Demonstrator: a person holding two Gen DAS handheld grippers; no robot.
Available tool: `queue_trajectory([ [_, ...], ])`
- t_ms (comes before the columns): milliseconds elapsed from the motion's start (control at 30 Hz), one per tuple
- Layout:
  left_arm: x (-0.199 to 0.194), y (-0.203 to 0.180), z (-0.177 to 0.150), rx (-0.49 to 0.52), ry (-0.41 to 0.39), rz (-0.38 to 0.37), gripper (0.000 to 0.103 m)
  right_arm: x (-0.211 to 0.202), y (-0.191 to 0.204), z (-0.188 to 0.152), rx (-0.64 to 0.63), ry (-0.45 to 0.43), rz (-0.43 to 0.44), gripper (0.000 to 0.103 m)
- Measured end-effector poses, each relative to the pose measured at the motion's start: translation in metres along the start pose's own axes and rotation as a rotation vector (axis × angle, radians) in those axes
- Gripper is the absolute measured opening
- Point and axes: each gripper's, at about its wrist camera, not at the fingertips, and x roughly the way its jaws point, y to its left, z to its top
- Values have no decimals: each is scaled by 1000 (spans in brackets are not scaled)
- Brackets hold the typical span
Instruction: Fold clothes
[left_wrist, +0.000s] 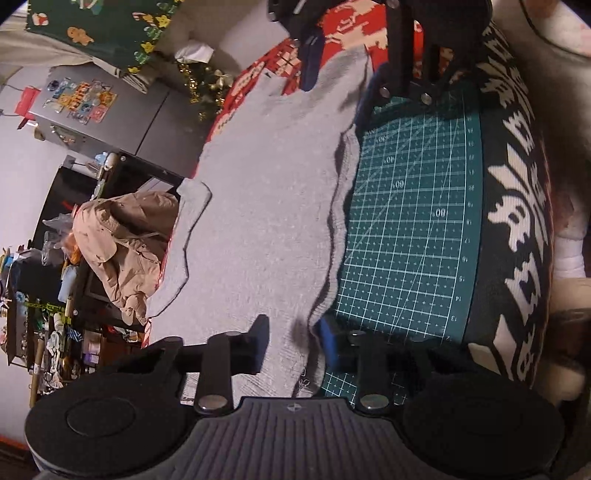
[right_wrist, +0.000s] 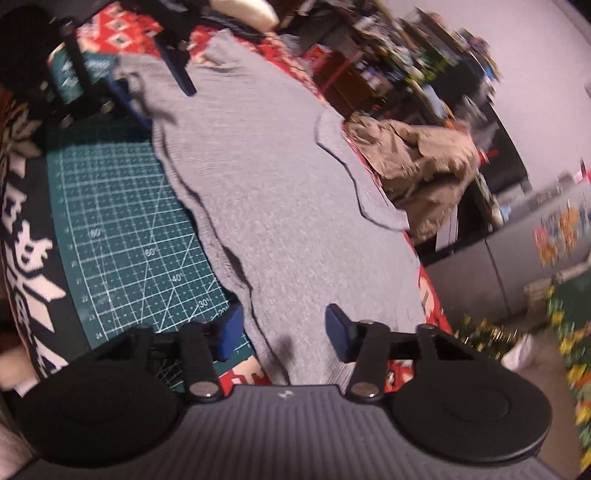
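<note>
A grey knit garment lies spread flat over the table, its near edge along a green cutting mat. My left gripper is open, its jaws either side of the garment's corner edge, low over it. My right gripper is open too, its jaws astride the garment's other corner by the mat. Each gripper shows at the far end of the other's view: the right one and the left one.
A red patterned cloth covers the table under the garment. A dark knit with white pattern lies beside the mat. A beige jacket hangs off the far side. Cluttered shelves and a grey cabinet stand beyond.
</note>
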Motion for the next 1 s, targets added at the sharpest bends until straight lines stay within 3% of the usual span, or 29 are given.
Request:
queue_trajectory([
  [100,3,1,0,7,1,-7,15,2,7,3,-86,-12,13,40],
  [233,3,2,-1,-5,-1,-18,6,5,13,7,-173,-17,28,40],
  [533,-7,25,-6,-160,-39,-18,3,11,18,11,-249,-26,18,40],
  [600,-9,26,-5,-160,-44,-21,3,16,18,13,-258,-35,15,36],
  [733,-12,23,-6,-139,-56,-30,3,22,18,15,-265,-32,67,2],
  [1000,-14,7,-13,-62,-56,-98,0,12,15,8,-254,-49,126,1],
])
